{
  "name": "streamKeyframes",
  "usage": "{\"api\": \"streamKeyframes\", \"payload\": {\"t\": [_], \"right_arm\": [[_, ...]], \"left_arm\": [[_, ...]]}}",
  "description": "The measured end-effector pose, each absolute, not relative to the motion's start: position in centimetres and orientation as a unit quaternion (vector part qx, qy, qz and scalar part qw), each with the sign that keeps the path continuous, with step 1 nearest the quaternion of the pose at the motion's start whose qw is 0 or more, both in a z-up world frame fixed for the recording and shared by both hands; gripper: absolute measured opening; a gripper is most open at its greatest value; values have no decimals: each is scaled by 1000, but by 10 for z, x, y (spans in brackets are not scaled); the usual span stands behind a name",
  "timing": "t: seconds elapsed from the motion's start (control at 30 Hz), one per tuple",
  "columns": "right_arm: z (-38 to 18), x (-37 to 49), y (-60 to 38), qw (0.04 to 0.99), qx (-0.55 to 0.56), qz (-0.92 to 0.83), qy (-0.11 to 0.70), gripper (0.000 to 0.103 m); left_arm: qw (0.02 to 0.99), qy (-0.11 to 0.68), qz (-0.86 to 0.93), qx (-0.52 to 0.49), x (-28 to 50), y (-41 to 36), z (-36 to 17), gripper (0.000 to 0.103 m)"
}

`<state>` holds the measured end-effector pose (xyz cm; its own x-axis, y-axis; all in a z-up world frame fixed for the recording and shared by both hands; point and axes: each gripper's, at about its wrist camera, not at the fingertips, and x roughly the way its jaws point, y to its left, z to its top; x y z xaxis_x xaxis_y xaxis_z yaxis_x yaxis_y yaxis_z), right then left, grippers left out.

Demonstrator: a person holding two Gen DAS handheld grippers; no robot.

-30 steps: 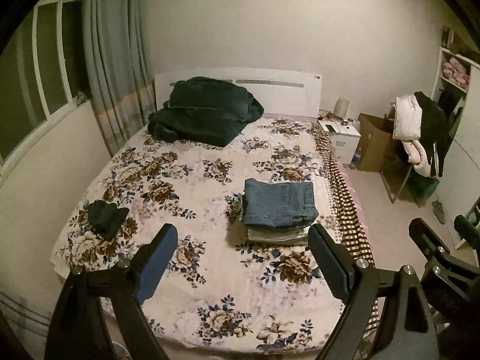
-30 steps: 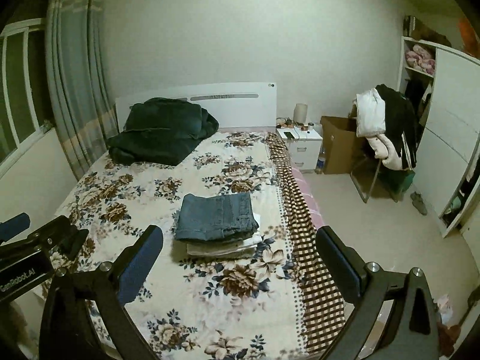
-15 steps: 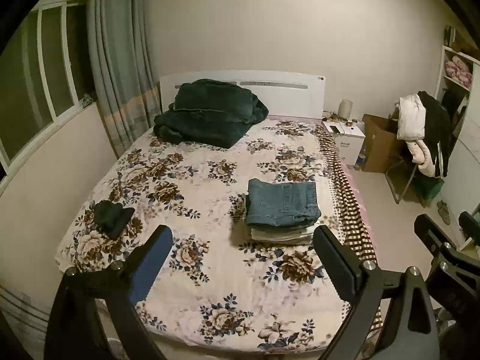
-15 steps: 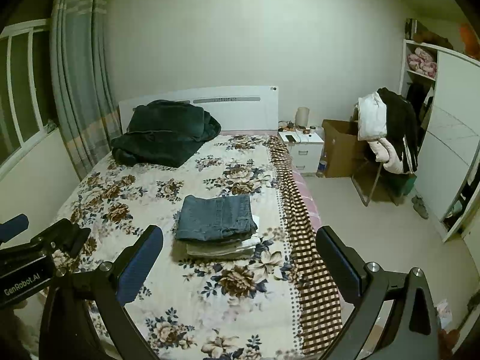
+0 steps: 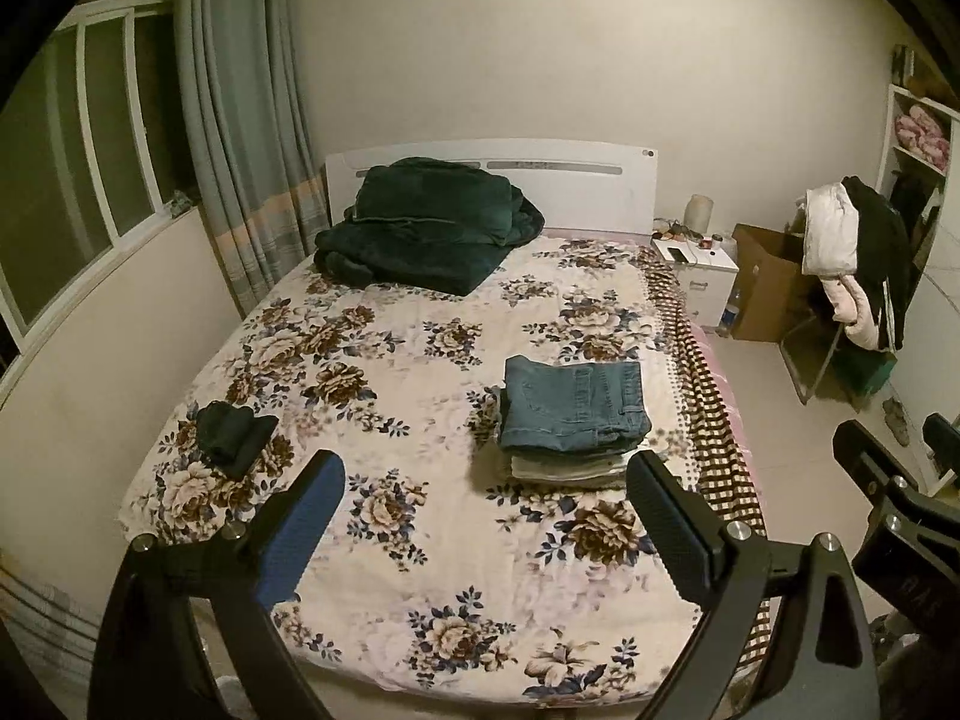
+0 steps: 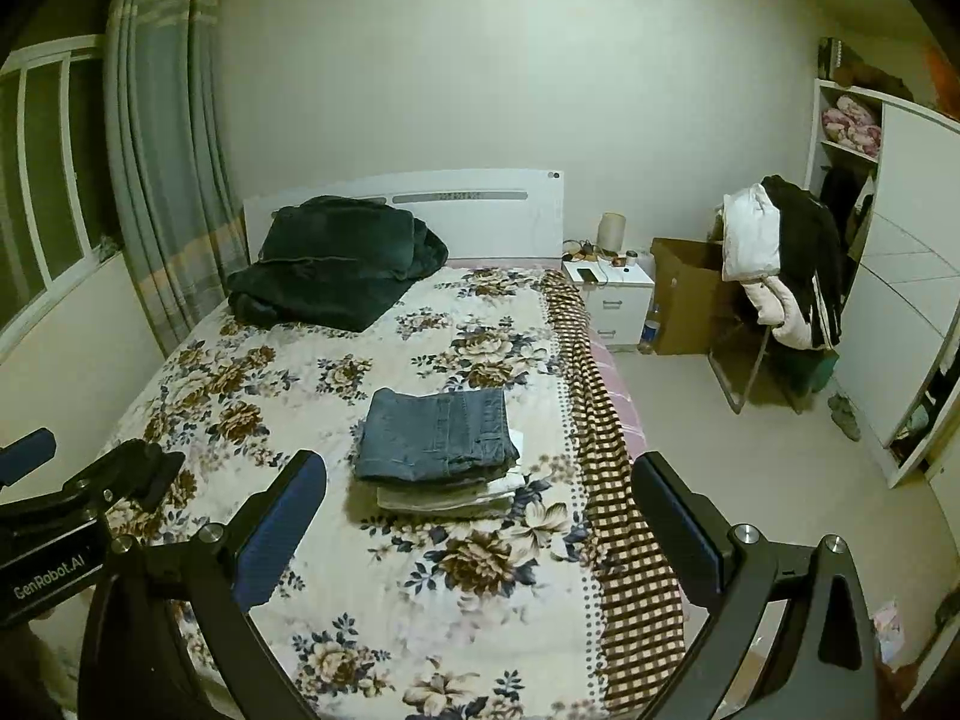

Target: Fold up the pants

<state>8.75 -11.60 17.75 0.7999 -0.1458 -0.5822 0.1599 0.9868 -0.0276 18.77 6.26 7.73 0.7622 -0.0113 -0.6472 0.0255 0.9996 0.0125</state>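
The jeans (image 5: 575, 407) lie folded into a neat blue rectangle on top of a small pile of folded clothes on the bed (image 5: 420, 540). Both grippers, left (image 5: 486, 525) and right (image 6: 480, 525), hang above the bed's foot with jaws released, holding nothing.

Jeans (image 5: 575, 405) are matt blue denim; the sheet (image 5: 432, 480) is printed floral cloth. The blanket (image 5: 420, 228) looks plush, possibly fleece. Headboard (image 6: 480, 222) is smooth white; box (image 6: 684, 294) cardboard.
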Motion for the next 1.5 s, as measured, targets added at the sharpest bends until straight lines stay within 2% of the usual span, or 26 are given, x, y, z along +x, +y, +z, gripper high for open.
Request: {"api": "streamKeyframes", "payload": {"t": [1.5], "right_arm": [[156,93,-136,943,17,-83,322,103]], "left_arm": [[936,351,-27,17,201,50,82,96]]}}
